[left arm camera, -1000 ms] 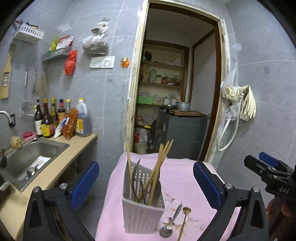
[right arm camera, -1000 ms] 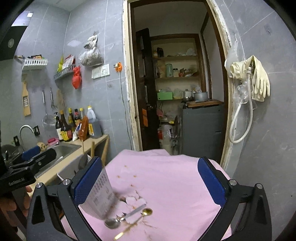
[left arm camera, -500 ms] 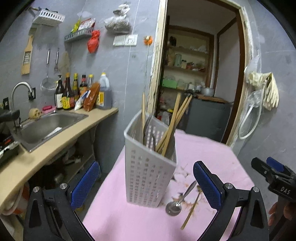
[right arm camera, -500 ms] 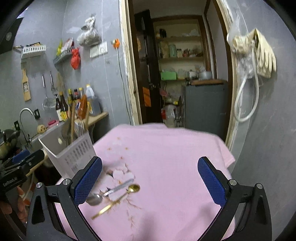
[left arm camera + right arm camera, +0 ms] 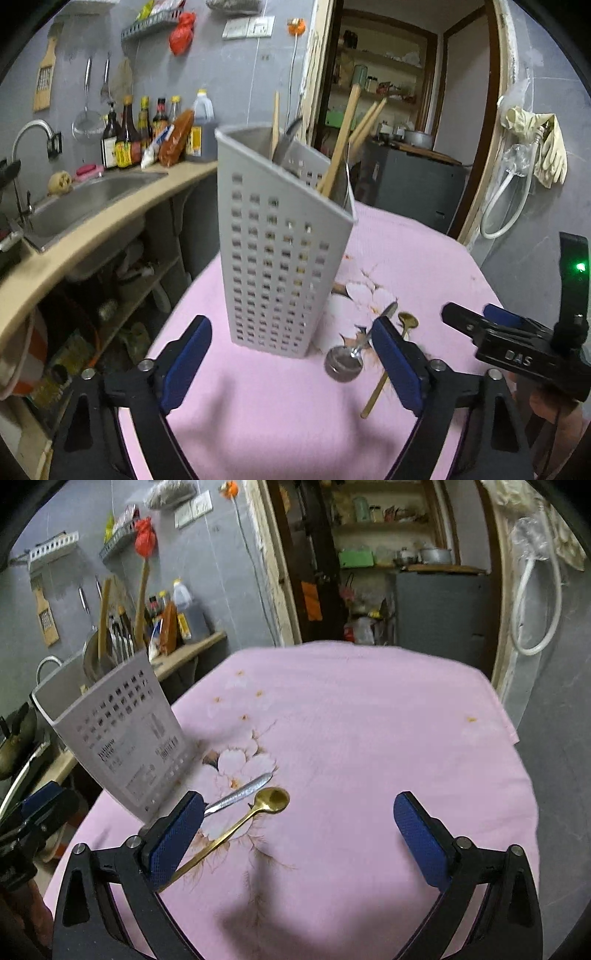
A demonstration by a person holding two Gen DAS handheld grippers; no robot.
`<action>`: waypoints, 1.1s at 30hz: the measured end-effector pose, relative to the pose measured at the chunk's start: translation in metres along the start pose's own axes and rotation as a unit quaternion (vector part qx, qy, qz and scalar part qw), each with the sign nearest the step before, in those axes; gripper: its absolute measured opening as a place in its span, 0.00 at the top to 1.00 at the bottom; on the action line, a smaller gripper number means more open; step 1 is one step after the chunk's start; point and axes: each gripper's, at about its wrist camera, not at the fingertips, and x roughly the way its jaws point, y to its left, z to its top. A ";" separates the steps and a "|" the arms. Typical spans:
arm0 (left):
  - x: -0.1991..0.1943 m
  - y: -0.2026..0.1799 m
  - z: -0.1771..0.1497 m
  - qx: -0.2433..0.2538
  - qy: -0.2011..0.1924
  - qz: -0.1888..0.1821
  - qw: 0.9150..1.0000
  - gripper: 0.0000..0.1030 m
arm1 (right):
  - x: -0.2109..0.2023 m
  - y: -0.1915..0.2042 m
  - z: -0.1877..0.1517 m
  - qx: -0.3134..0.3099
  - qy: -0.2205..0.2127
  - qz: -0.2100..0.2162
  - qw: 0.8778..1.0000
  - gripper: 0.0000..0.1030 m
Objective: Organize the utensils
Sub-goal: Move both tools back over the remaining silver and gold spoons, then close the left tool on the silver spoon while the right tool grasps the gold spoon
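Both grippers have dropped toward the pink tablecloth (image 5: 369, 716), so the perforated grey utensil holder (image 5: 280, 266) now looms larger. Left to right: the left gripper (image 5: 291, 362) faces the holder's base, its jaws closing with nothing pinched. The holder stands upright with wooden chopsticks (image 5: 341, 144) inside. Just beside it lie a silver spoon (image 5: 349, 360) and a gold spoon (image 5: 255, 812), side by side on the cloth. The right gripper (image 5: 299, 842) hovers over the gold spoon's handle, jaws spread wide but closing, gripping nothing.
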 end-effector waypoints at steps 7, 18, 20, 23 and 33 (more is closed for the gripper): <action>0.024 0.004 -0.010 -0.049 0.055 -0.032 0.997 0.43 | 0.027 0.008 0.000 -0.013 0.052 0.015 0.998 0.35; 0.044 -0.002 -0.022 -0.102 0.108 -0.081 0.986 0.65 | 0.048 0.016 0.006 -0.029 0.090 0.020 0.995 0.48; 0.047 -0.002 -0.025 -0.116 0.118 -0.088 0.982 0.65 | 0.051 0.016 0.010 -0.027 0.092 0.017 0.995 0.48; 0.051 0.000 -0.027 -0.138 0.124 -0.094 0.978 0.66 | 0.057 0.020 0.015 -0.031 0.098 0.008 0.995 0.48; 0.067 0.002 -0.029 -0.170 0.153 -0.091 0.969 0.91 | 0.053 0.033 0.013 -0.065 0.103 -0.027 0.992 0.65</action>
